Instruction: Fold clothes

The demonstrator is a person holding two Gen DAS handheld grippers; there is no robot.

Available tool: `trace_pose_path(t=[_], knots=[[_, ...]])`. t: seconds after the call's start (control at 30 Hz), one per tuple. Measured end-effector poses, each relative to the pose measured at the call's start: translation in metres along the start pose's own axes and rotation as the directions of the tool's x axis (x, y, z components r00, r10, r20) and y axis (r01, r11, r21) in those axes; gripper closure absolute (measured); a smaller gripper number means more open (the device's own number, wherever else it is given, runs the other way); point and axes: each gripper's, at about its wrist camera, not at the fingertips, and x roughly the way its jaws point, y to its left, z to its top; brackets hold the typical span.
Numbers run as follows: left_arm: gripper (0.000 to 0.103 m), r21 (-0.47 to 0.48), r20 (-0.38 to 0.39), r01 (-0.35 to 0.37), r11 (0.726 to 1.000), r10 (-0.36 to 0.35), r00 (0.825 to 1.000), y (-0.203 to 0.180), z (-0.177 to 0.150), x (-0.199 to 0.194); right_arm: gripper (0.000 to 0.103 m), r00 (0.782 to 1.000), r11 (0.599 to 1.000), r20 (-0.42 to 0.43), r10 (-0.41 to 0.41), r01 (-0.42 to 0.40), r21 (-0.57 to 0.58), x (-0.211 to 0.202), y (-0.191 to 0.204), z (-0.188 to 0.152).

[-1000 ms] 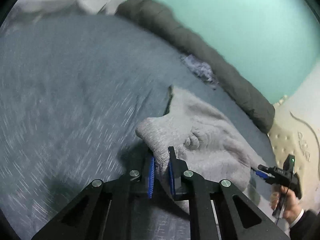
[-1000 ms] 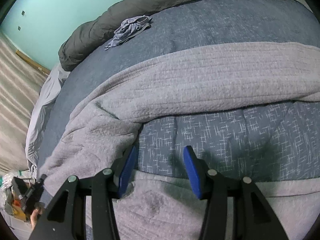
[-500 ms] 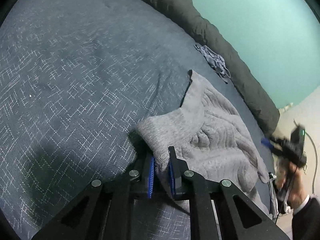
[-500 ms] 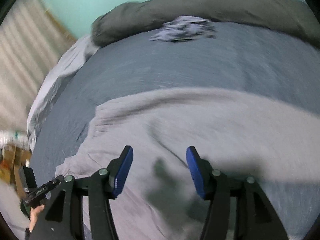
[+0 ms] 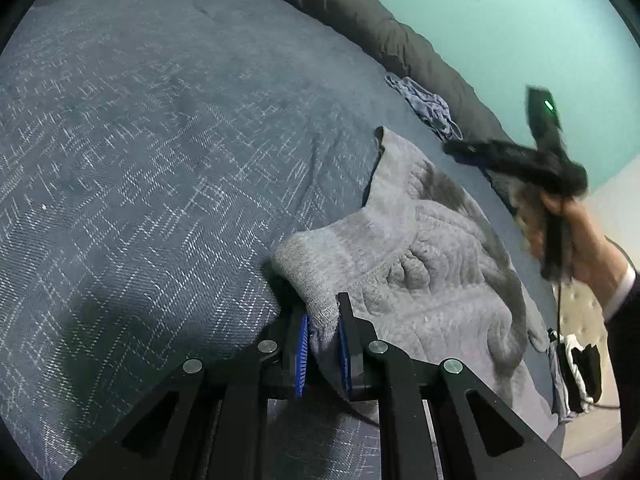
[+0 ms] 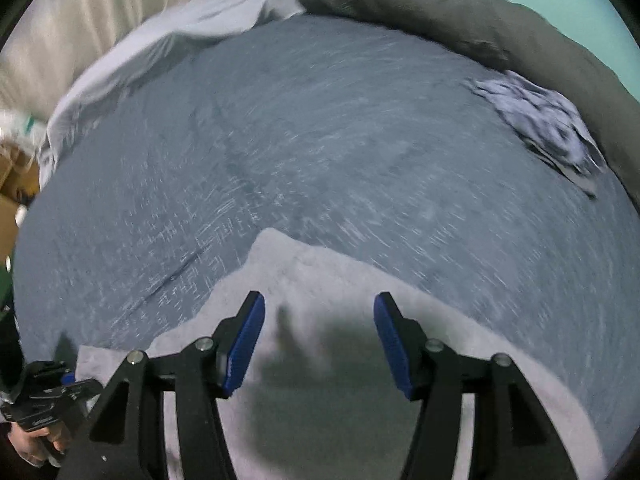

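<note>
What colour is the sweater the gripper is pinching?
Light grey sweater, clearest in the left wrist view.

Your left gripper point(image 5: 323, 342) pinches the ribbed hem of the grey sweater point(image 5: 420, 264), which lies rumpled on the blue-grey bedspread point(image 5: 160, 152). Your right hand point(image 5: 568, 236) holds the right gripper point(image 5: 460, 148), blurred, above the sweater's far side, near a crumpled blue cloth point(image 5: 428, 108).

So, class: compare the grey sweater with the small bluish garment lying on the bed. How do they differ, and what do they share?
The grey sweater is large, thick and plain; the bluish garment is small, thin and patterned. The sweater's edge is pinched between the left gripper fingers; the bluish garment lies untouched, crumpled against the dark rolled duvet. Both rest unfolded on the blue bedspread.
</note>
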Motion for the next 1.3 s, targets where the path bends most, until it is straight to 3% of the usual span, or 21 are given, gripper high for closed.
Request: trace_pose_path(t=[0.37,0.4,0.47,0.6,0.8,0.9,1.1,1.3], knots=[[0.089,-0.003,-0.006,0.003,1.000,-0.003,1.000,0.000,0.001,0.003,0.047,0.990,0.967,-0.083,-0.114,0.092,-0.237,0.063,0.036,0.021],[0.089,-0.003,-0.007,0.004,1.000,-0.004,1.000,0.000,0.001,0.003,0.057,0.988,0.961,-0.093,-0.124,0.097,-0.258,0.068,0.039,0.020],[0.089,-0.005,-0.007,0.007,1.000,-0.007,1.000,0.000,0.001,0.003,0.065,0.987,0.952,-0.090,-0.132,0.101,-0.290,0.070,0.043,0.017],[0.089,-0.009,-0.006,0.011,1.000,-0.011,1.000,0.000,0.001,0.005,0.092,0.990,0.948,-0.048,-0.136,0.116,-0.297,0.062,0.040,0.014],[0.089,-0.004,0.040,0.028,1.000,-0.028,0.999,-0.005,0.004,-0.005,0.095,0.983,0.942,0.120,-0.137,0.167,-0.292,0.018,0.039,0.029],[0.089,0.003,0.054,0.028,1.000,-0.028,0.998,-0.009,0.005,-0.007,0.095,0.976,0.942,0.156,-0.153,0.192,-0.274,0.011,0.041,0.042],[0.090,-0.020,0.064,0.034,0.999,-0.033,0.997,-0.003,0.002,-0.007,0.095,0.972,0.939,0.156,-0.176,0.214,-0.271,0.029,0.053,0.057],[0.090,-0.031,0.050,0.033,0.999,-0.031,0.998,-0.003,-0.004,-0.002,0.090,0.982,0.960,0.075,-0.171,0.183,-0.212,0.059,0.040,0.063]])
